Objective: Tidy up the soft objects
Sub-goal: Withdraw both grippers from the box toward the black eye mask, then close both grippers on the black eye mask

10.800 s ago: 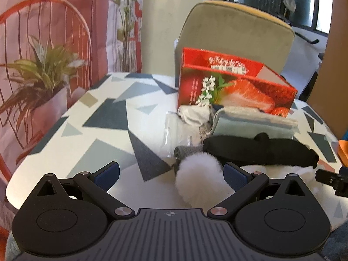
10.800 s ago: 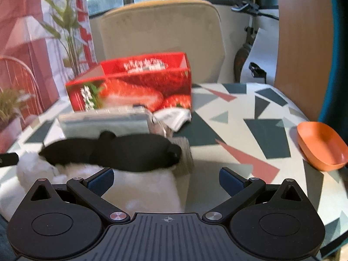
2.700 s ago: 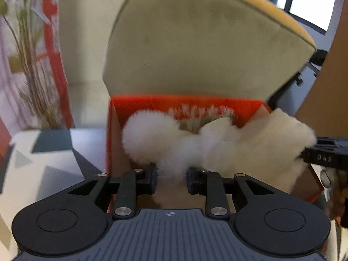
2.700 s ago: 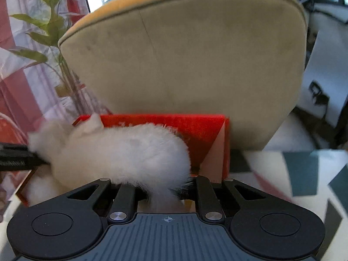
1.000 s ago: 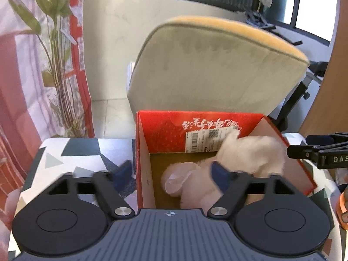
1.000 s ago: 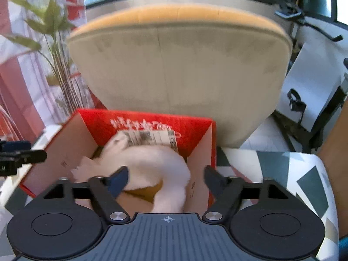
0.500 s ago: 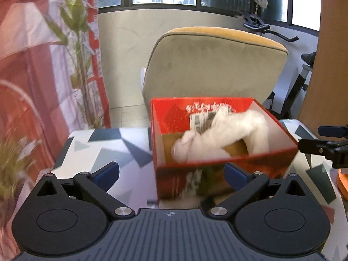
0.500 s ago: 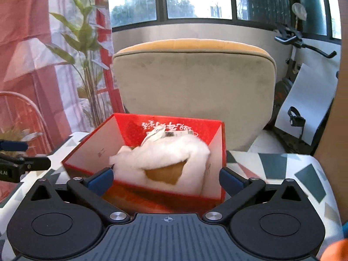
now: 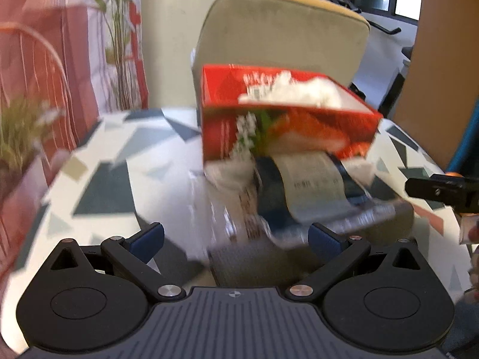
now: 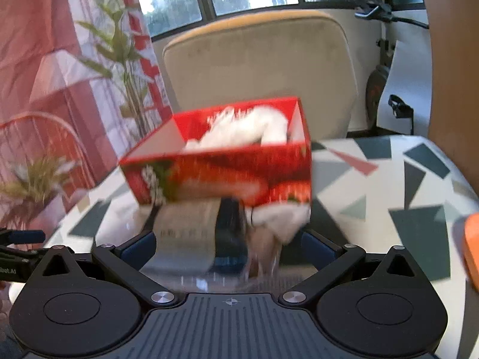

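A red strawberry-print box (image 9: 284, 128) (image 10: 221, 176) stands on the patterned table, with the white fluffy item (image 9: 302, 92) (image 10: 248, 128) lying inside it. In front of the box lie a plastic-wrapped dark and grey packet (image 9: 308, 191) (image 10: 191, 233) and a white cloth (image 9: 230, 170) (image 10: 281, 218). My left gripper (image 9: 236, 234) is open, its blue-padded fingers apart above the near end of the packet. My right gripper (image 10: 229, 246) is open too, fingers spread either side of the packet and cloth. Neither holds anything. The picture is blurred by motion.
A beige chair (image 9: 281, 39) (image 10: 260, 68) stands behind the table. An orange bowl (image 10: 471, 245) sits at the table's right edge. A potted plant (image 9: 21, 131) and a red patterned curtain (image 10: 45, 59) are on the left. The right gripper's tip (image 9: 440, 191) shows at the right.
Both grippers have drawn back from the box and sunk lower. The white fluffy item stays in the box, and the packet and cloth in front of it have come into view.
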`<state>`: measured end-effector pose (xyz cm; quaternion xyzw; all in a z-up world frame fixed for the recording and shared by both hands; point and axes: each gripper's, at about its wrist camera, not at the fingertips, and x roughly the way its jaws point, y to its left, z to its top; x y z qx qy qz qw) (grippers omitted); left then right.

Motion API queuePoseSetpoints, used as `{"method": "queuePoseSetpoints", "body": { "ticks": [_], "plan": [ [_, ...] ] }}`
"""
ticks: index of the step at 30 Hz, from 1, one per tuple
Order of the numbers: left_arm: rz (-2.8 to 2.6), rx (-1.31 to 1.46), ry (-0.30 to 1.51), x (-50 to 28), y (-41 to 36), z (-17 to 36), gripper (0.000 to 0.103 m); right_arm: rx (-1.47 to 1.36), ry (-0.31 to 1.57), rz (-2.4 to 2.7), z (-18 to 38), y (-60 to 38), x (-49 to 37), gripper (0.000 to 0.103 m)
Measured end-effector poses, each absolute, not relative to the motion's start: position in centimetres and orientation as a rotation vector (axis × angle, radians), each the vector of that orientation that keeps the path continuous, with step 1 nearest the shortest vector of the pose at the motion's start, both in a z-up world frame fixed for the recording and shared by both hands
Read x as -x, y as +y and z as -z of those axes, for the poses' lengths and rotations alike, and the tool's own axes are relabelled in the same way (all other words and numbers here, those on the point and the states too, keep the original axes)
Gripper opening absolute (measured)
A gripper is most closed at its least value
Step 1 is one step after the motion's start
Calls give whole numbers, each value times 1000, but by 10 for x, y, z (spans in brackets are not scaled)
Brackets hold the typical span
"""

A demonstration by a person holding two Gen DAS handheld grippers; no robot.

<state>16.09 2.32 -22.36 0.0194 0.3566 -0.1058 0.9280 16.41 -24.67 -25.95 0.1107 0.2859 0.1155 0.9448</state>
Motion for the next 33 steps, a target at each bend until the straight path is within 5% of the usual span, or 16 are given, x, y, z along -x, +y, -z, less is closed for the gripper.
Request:
{"method": "queuePoseSetpoints", "body": {
  "ticks": [17, 33],
  "plan": [
    [327, -16, 858, -113, 12, 273, 95, -110, 715, -273, 315, -225, -102, 102],
    [394, 125, 958, -122, 22, 297, 70, -147, 807, -298, 337, -225, -107, 97]
  ]
}}
